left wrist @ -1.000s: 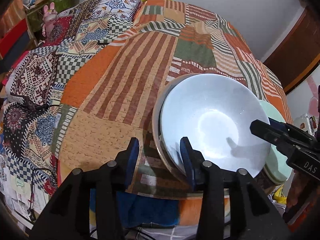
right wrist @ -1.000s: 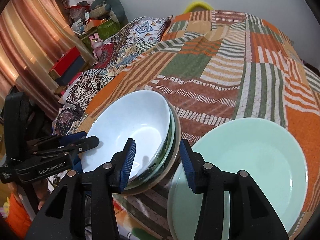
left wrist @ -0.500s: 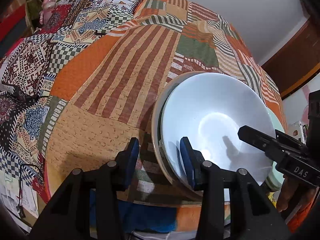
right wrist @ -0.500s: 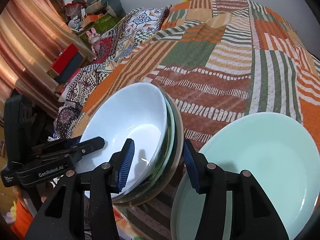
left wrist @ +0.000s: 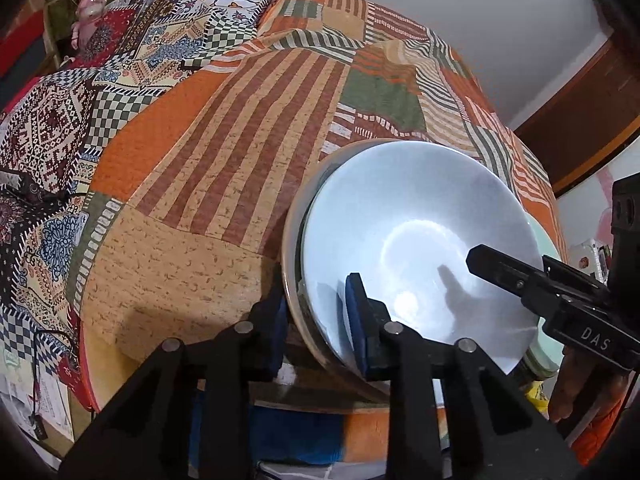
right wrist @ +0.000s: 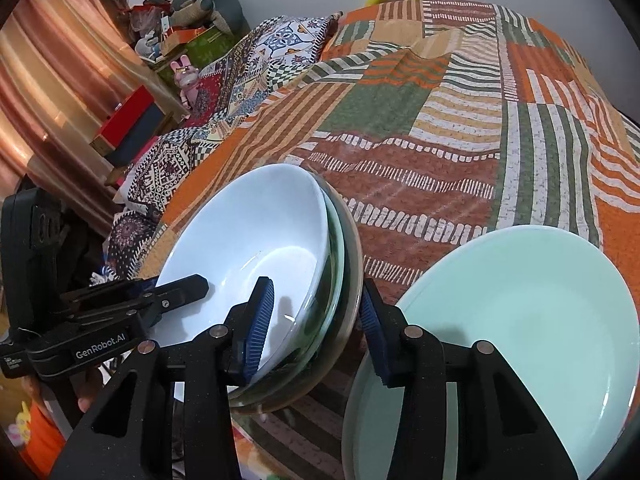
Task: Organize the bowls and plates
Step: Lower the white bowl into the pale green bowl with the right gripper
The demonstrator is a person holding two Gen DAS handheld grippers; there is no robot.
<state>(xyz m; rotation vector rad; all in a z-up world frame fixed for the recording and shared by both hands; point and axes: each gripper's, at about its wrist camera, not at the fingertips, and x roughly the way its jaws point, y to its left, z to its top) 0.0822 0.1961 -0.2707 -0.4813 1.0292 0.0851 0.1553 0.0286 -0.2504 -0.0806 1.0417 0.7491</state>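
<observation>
A stack of bowls sits near the bed's front edge: a white bowl (left wrist: 420, 220) (right wrist: 248, 232) nests in a glass one (right wrist: 339, 248) inside a beige outer bowl (left wrist: 291, 240). My left gripper (left wrist: 316, 304) is closing on the stack's near rim. One pad lies outside the beige bowl, the other inside the white one, and both touch. My right gripper (right wrist: 316, 312) straddles the opposite rim with its jaws closing. Its inner finger (left wrist: 480, 258) still hovers above the white bowl's wall. A mint green plate (right wrist: 520, 320) lies just right of the stack.
The dishes rest on a patchwork bedspread (left wrist: 240, 120) that runs far back to the wall. A patterned pillow (right wrist: 280, 44), a red box (right wrist: 128, 116), toys and a curtain are at the left. A wooden door (left wrist: 580, 120) is at the right. A person's hand (left wrist: 568, 384) holds the right gripper.
My left gripper's jaws have narrowed onto the stack's rim. The right gripper's jaws widened a little, then narrowed again around the opposite rim. The bowls and the plate have not moved.
</observation>
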